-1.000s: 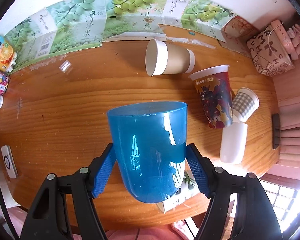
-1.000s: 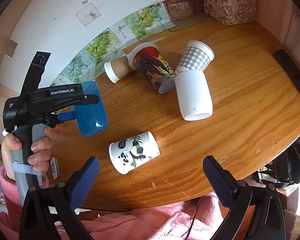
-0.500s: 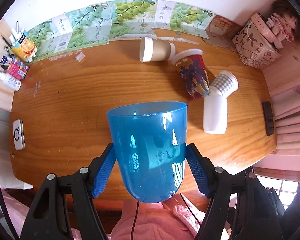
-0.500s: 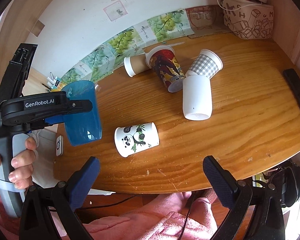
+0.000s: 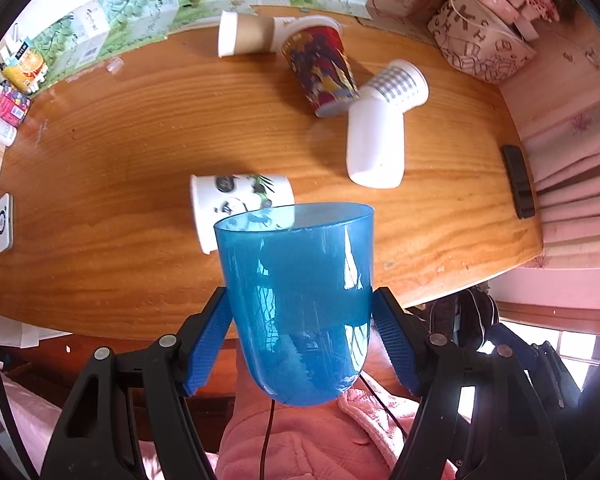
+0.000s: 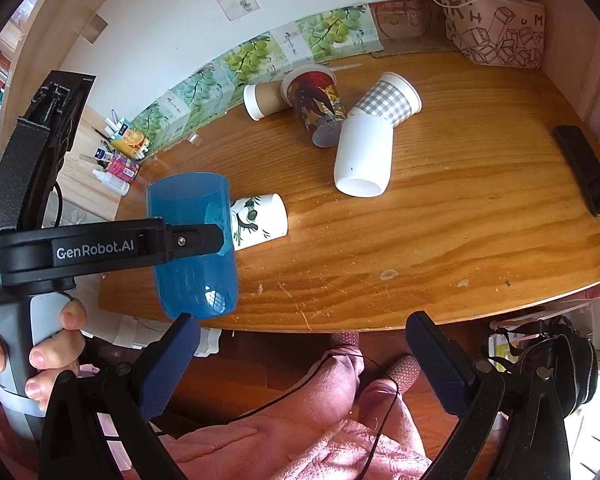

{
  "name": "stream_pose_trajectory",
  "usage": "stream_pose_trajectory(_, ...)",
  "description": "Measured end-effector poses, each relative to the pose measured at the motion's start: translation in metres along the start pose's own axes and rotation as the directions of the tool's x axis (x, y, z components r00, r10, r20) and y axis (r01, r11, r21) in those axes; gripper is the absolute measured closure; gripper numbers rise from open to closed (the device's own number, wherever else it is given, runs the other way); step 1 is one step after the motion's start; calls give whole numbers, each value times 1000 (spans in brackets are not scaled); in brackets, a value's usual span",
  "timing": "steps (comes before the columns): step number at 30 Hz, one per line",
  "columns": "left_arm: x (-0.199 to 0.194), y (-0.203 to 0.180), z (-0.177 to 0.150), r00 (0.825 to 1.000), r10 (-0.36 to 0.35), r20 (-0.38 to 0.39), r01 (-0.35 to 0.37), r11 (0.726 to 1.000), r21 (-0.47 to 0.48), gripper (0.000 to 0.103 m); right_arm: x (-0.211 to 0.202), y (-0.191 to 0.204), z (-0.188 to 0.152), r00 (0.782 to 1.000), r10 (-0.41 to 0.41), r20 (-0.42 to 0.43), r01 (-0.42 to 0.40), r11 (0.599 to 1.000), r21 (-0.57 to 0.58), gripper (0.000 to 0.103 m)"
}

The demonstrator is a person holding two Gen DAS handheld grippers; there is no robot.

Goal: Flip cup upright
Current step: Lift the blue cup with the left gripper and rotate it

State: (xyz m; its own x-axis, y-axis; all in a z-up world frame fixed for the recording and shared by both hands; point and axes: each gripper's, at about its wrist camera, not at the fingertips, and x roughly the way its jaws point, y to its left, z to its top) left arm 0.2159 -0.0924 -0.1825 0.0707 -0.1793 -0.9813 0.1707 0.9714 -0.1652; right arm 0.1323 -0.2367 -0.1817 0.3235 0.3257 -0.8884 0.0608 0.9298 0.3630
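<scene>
My left gripper (image 5: 300,344) is shut on a translucent blue cup (image 5: 298,300), its blue pads (image 5: 210,344) pressing both sides. The blue cup (image 6: 192,244) is held in the air above the table's front left edge, nearly upright with its mouth up. My right gripper (image 6: 300,364) is open and empty, below the table's front edge. On the wooden table (image 6: 440,216) a panda cup (image 6: 260,220), a white cup (image 6: 364,160), a checked cup (image 6: 388,100), a red printed cup (image 6: 316,104) and a brown paper cup (image 6: 264,98) lie on their sides.
A black remote (image 6: 584,170) lies at the table's right edge. A patterned bag (image 6: 496,36) stands at the back right. Grape-printed cartons (image 6: 260,56) line the back wall. Small bottles and packs (image 6: 116,164) sit at the back left. A white device (image 5: 5,222) lies at the left edge.
My left gripper has pulled back and up from the table with the blue cup, tilting it more upright. The panda cup is now visible beyond it. The right gripper stays open.
</scene>
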Motion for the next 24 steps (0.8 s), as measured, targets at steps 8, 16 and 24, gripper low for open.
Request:
stream_pose_trajectory(8, 44, -32, -3, 997, -2, -77, 4, 1000, 27, 28, -6, -30, 0, 999, -31, -13, 31, 999, -6, 0)
stream_pose_trajectory(16, 85, -49, 9, 991, 21, -134, -20, 1000, 8, 28, -3, -53, 13, 998, -46, -41, 45, 999, -21, 0)
stream_pose_trajectory(24, 108, -52, 20, 986, 26, -166, -31, 999, -27, 28, 5, -65, 27, 996, -53, -72, 50, 998, -37, 0)
